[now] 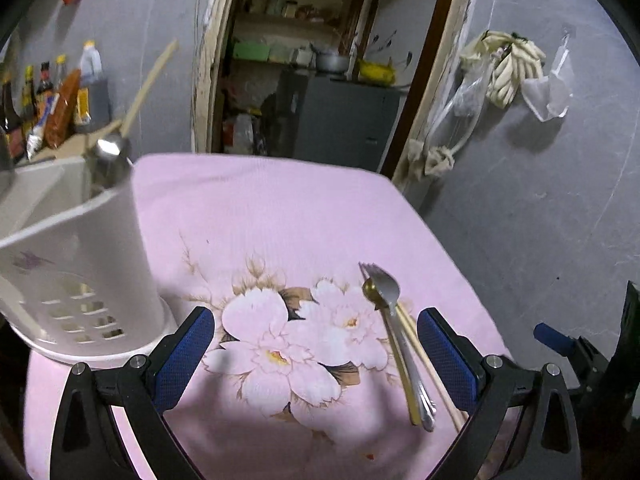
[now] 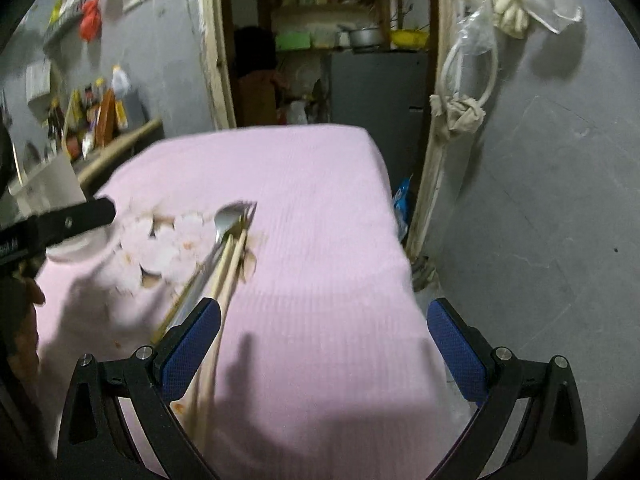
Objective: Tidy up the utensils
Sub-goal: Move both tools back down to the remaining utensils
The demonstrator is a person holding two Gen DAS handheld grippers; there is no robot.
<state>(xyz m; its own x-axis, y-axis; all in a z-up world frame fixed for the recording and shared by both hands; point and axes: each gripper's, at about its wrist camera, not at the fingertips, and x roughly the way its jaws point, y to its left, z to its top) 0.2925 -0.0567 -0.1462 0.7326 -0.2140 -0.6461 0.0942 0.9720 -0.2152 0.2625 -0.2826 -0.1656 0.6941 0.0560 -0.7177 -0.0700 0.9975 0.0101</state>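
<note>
Both wrist views look forward and downward, from close above, across the pink flower-printed tablecloth toward the open wooden-framed doorway. Both share the loose metal and wooden utensil bundle and the doorway.

On the pink flower-printed cloth lie one silver metal fork, one gold-coloured metal spoon and a pair of pale wooden chopsticks, two sticks. One white perforated plastic utensil holder stands on the cloth, with one steel ladle and one wooden stick in it. Two hand-held grippers are in view.
</note>
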